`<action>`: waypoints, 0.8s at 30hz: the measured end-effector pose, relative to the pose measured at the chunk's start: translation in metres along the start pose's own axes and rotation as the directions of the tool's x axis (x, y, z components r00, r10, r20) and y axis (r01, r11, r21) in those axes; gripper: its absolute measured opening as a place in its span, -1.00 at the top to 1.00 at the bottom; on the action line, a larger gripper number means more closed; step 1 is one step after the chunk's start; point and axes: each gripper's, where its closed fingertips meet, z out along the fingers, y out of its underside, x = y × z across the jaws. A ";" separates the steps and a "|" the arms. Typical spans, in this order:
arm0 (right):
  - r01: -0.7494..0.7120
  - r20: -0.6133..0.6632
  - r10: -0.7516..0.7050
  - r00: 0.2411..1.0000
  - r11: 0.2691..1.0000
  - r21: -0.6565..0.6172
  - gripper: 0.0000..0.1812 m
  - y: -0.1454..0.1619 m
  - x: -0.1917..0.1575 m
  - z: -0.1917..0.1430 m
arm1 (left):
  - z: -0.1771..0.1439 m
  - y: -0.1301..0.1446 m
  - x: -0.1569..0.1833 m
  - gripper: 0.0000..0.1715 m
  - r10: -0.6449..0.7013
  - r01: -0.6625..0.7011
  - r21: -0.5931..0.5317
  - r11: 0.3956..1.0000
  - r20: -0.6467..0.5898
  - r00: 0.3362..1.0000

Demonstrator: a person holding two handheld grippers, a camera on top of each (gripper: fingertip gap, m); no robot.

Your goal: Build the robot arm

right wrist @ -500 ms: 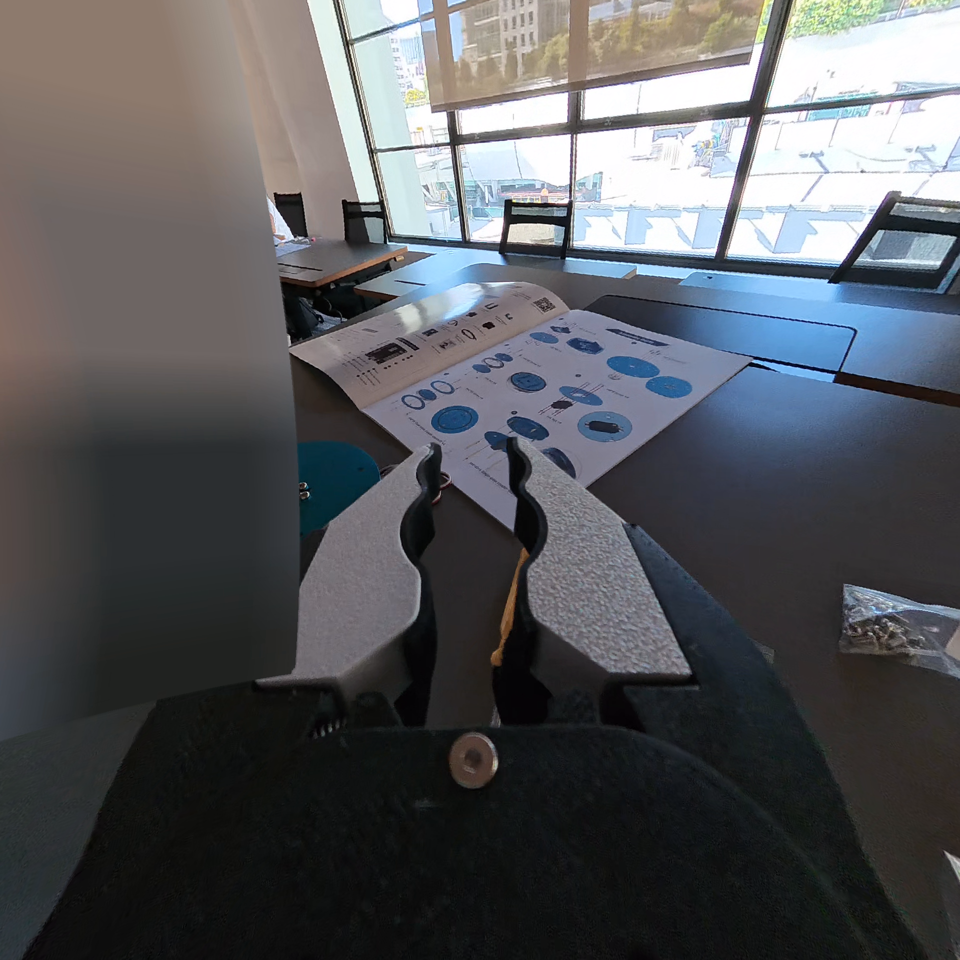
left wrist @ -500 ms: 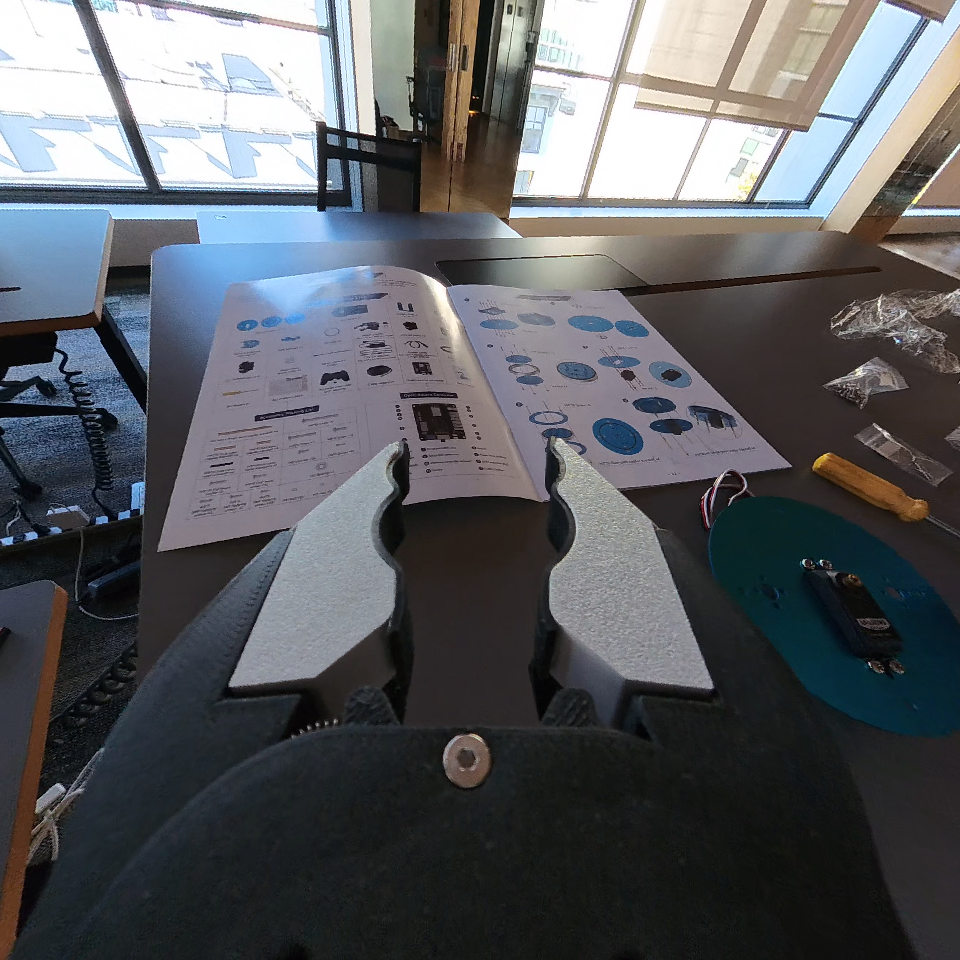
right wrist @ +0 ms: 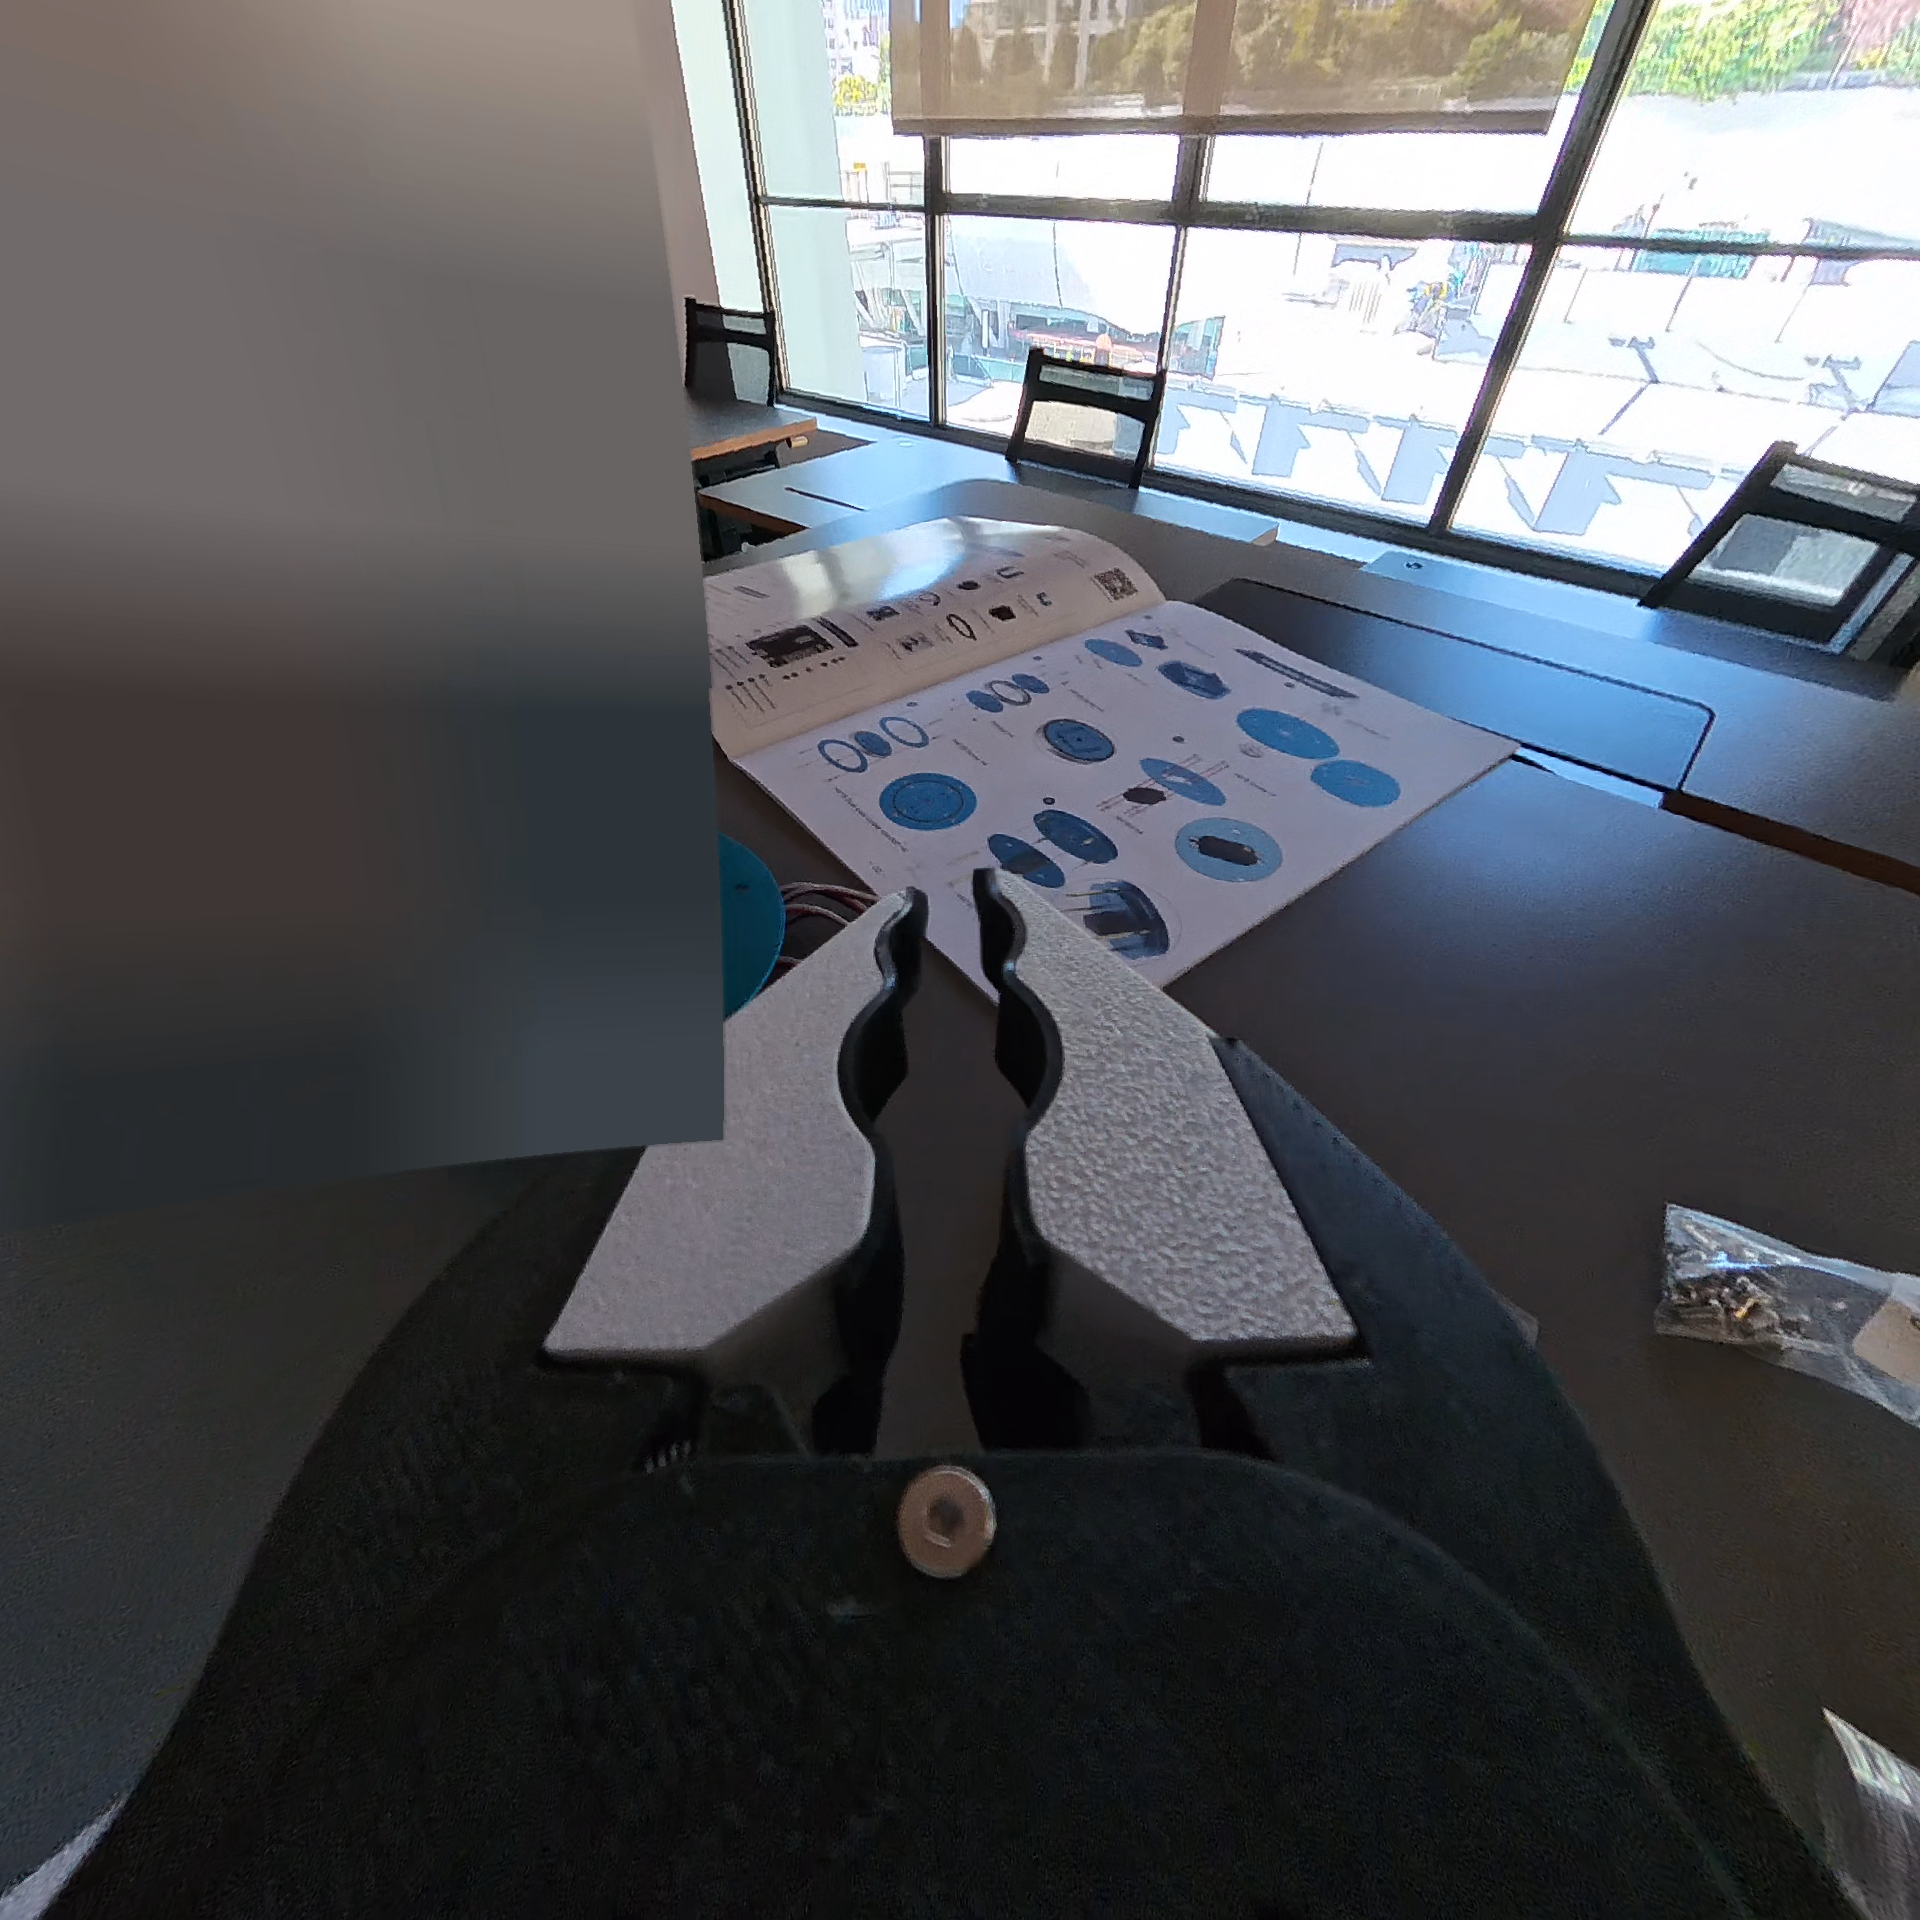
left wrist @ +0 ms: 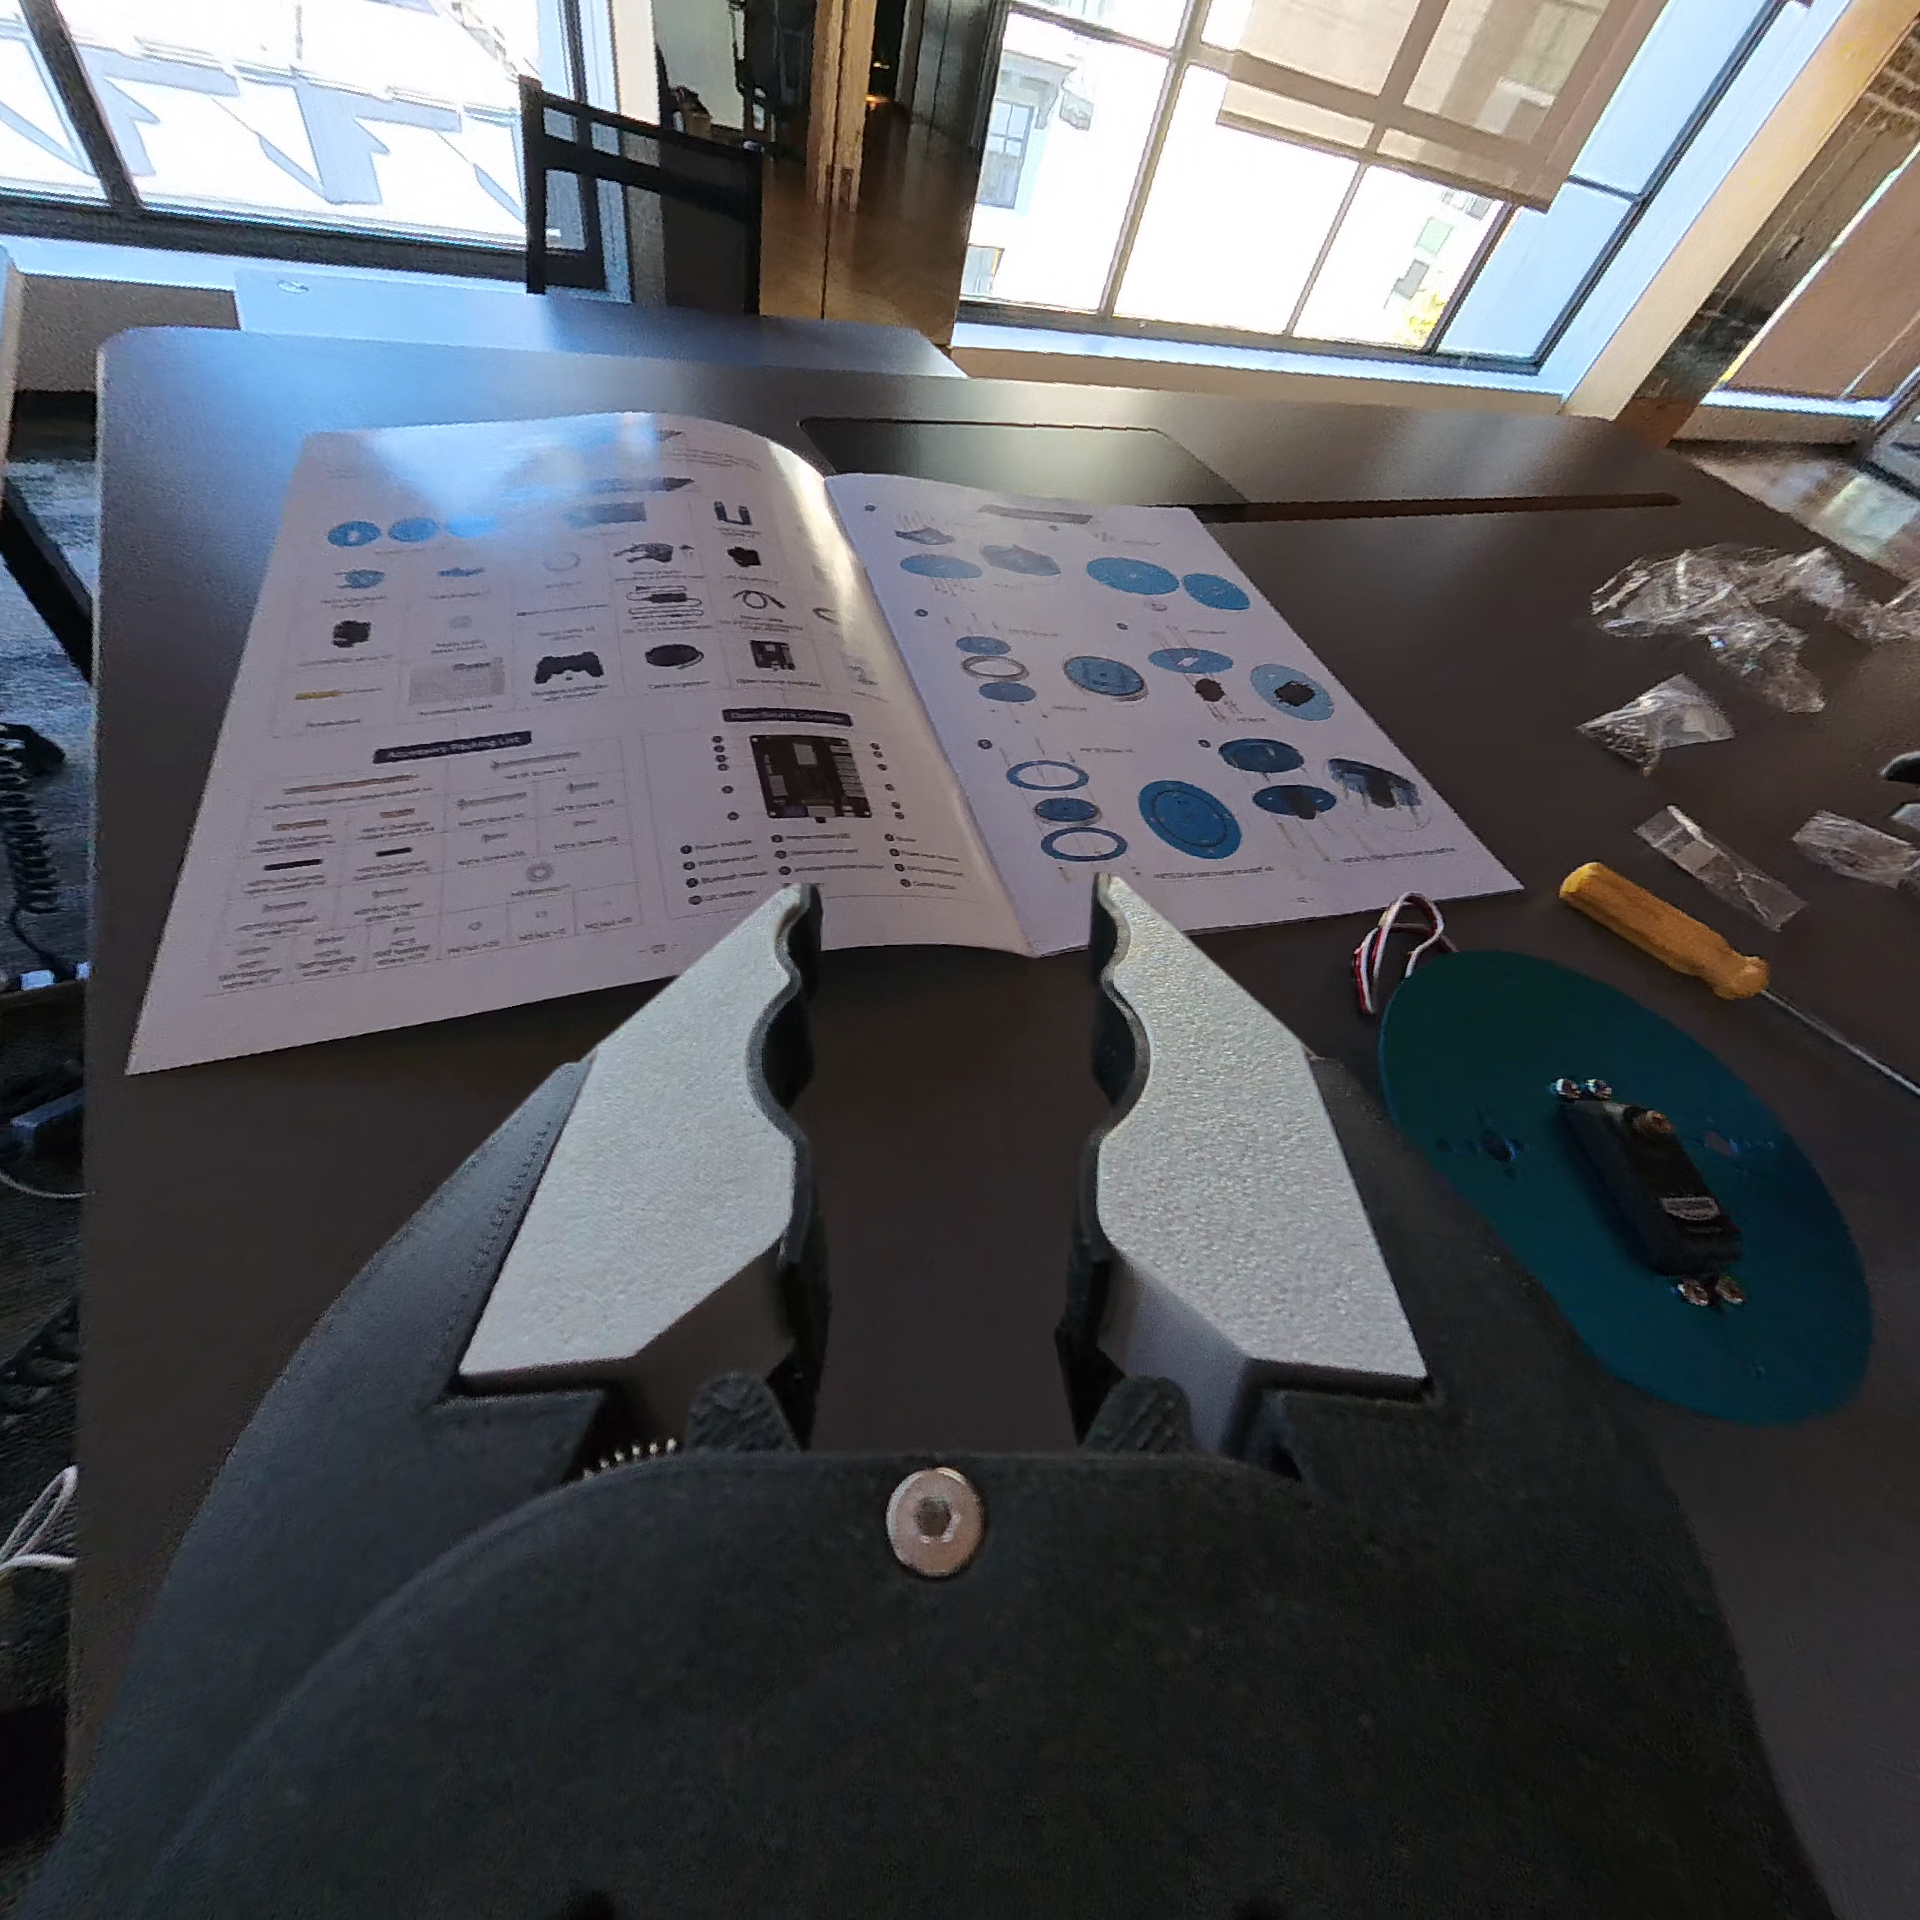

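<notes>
Disc (left wrist: 1475, 1081), teal, lies flat on the dark table (left wrist: 312, 1195), just right of the left gripper (left wrist: 951, 914), with a black servo (left wrist: 1652, 1195) screwed onto its middle. The left gripper hangs over bare table with its fingers wide apart and nothing between them. The right gripper (right wrist: 945, 894) has its fingers only narrowly apart, tips not touching, and also holds nothing. A bag of screws (right wrist: 1745, 1299) lies on the table to its right, and the disc's edge shows at its left.

Past the disc, striped wires (left wrist: 1392, 940) curl off its far rim, and a yellow screwdriver (left wrist: 1662, 945) lies just beside it, far right. An open booklet (left wrist: 582, 727) lies flat beyond both grippers' tips. Clear bags (left wrist: 1652, 722) are scattered far right. A chair (left wrist: 623, 197) stands at the table's far edge before the windows (left wrist: 1247, 208).
</notes>
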 end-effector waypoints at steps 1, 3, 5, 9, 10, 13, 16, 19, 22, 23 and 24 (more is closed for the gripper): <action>0.011 0.002 -0.011 1.000 1.000 0.013 0.93 -0.002 -0.002 -0.001 | 0.000 0.000 0.003 0.40 -0.002 0.002 0.003 1.000 -0.011 1.000; 0.046 -0.014 -0.045 0.999 0.999 0.024 0.96 -0.004 -0.002 0.000 | -0.001 -0.002 0.008 0.40 0.006 -0.006 0.007 1.000 -0.029 1.000; 0.082 -0.031 -0.081 0.996 0.997 0.008 0.99 -0.001 -0.002 0.002 | -0.004 -0.008 0.011 0.41 0.019 -0.018 0.027 0.999 -0.037 0.999; 0.131 -0.039 -0.131 0.991 0.991 -0.005 1.00 0.001 -0.006 0.004 | -0.010 -0.016 0.011 0.44 0.017 -0.015 0.061 0.998 -0.038 0.999; 0.142 -0.043 -0.142 0.989 0.990 -0.006 1.00 0.000 -0.006 0.004 | -0.011 -0.017 0.011 0.44 0.008 -0.005 0.064 0.998 -0.045 0.999; 0.171 -0.055 -0.171 0.984 0.985 0.004 1.00 -0.003 -0.007 0.003 | -0.013 -0.019 0.008 0.46 -0.003 0.006 0.078 0.997 -0.041 0.999; 0.174 -0.051 -0.173 0.984 0.985 0.014 1.00 -0.006 -0.009 0.002 | -0.011 -0.017 0.004 0.47 -0.007 0.009 0.073 0.997 -0.031 0.999; 0.186 -0.040 -0.184 0.982 0.982 0.031 1.00 -0.008 -0.013 0.000 | -0.009 -0.012 0.004 0.47 -0.036 0.038 0.061 0.997 -0.042 0.998; 0.220 -0.048 -0.218 0.975 0.975 0.042 0.97 -0.011 -0.015 -0.001 | -0.005 -0.007 0.008 0.47 -0.074 0.078 0.042 0.996 -0.074 0.995; 0.237 -0.055 -0.235 0.970 0.971 0.043 0.97 -0.011 -0.015 -0.001 | -0.004 -0.005 0.011 0.47 -0.085 0.089 0.033 0.996 -0.088 0.992; 0.255 -0.065 -0.252 0.965 0.966 0.040 0.96 -0.011 -0.015 -0.001 | -0.003 -0.003 0.013 0.47 -0.093 0.096 0.026 0.995 -0.099 0.991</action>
